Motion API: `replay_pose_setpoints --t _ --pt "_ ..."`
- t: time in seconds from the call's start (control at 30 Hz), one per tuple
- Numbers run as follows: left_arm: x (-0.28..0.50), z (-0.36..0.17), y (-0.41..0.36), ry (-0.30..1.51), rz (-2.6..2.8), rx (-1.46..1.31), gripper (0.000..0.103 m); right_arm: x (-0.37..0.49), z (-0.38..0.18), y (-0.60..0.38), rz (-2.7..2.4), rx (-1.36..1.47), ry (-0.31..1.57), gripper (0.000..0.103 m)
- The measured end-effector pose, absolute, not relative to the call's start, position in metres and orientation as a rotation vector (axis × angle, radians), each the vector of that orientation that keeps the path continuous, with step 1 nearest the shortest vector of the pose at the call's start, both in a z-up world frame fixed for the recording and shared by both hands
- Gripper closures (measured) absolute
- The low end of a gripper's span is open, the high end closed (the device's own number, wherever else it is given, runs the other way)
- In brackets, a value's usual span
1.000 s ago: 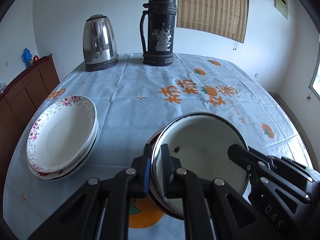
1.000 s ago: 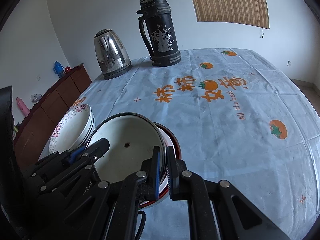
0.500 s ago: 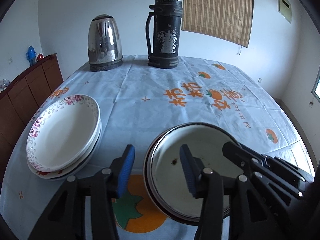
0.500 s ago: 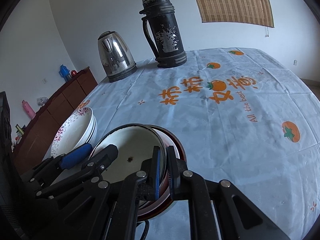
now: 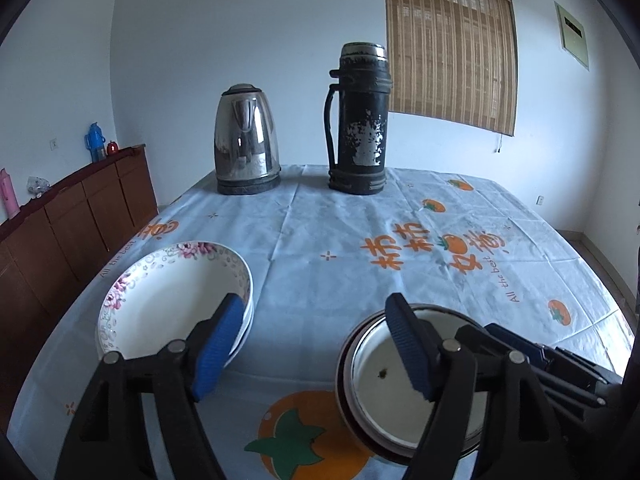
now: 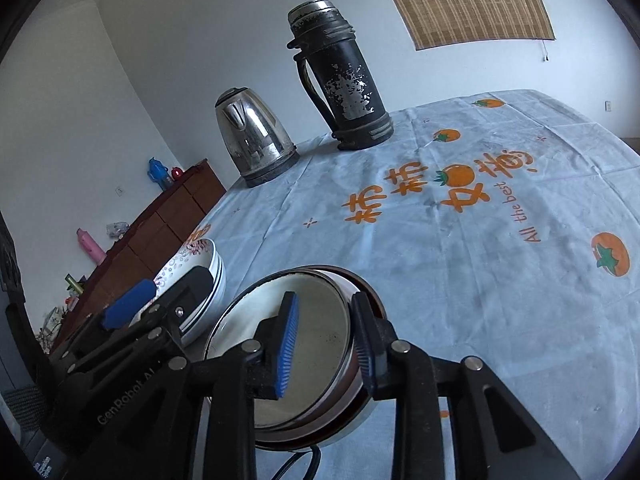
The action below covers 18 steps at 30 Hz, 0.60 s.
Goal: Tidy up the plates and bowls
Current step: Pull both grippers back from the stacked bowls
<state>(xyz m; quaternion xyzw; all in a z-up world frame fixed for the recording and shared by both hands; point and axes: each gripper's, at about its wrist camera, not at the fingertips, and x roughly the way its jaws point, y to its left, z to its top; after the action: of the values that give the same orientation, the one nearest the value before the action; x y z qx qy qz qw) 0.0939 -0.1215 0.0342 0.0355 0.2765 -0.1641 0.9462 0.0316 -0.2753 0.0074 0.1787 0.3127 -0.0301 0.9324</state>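
Observation:
A stack of white enamel bowls (image 5: 384, 392) with dark rims sits on the tablecloth near the front edge; it also shows in the right wrist view (image 6: 320, 340). A stack of floral white plates (image 5: 168, 304) lies to its left, also seen in the right wrist view (image 6: 200, 264). My left gripper (image 5: 316, 348) is open and empty, above the gap between plates and bowls. My right gripper (image 6: 326, 344) is open, its jaws on either side of the bowls' right rim without pinching it.
A steel kettle (image 5: 246, 140) and a tall black thermos (image 5: 360, 120) stand at the table's far end. A brown wooden cabinet (image 5: 72, 216) runs along the left wall. The light blue tablecloth (image 5: 400, 240) has orange prints.
Both grippers have let go of the bowl rim: the left opened first and drew back and up, then the right opened. The bowls now rest on the table.

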Motion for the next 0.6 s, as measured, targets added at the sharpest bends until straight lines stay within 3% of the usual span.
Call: replay_pose_setpoints --t 0.27,0.37,0.4,0.6 --pt "0.103 0.028 -0.113 0.597 -0.303 0.046 0.028 0.015 0.025 -0.274 -0.123 0.305 0.539 0.066" --pt "0.105 0.024 -0.115 0.606 -0.301 0.051 0.028 0.006 0.031 -0.280 -0.177 0.307 0.466 0.044" --pt "0.105 0.022 -0.116 0.605 -0.298 0.054 0.028 0.005 0.032 -0.281 -0.193 0.309 0.451 0.042" --pt "0.105 0.020 -0.114 0.584 -0.275 0.051 0.028 0.006 0.024 -0.282 -0.246 0.303 0.448 0.041"
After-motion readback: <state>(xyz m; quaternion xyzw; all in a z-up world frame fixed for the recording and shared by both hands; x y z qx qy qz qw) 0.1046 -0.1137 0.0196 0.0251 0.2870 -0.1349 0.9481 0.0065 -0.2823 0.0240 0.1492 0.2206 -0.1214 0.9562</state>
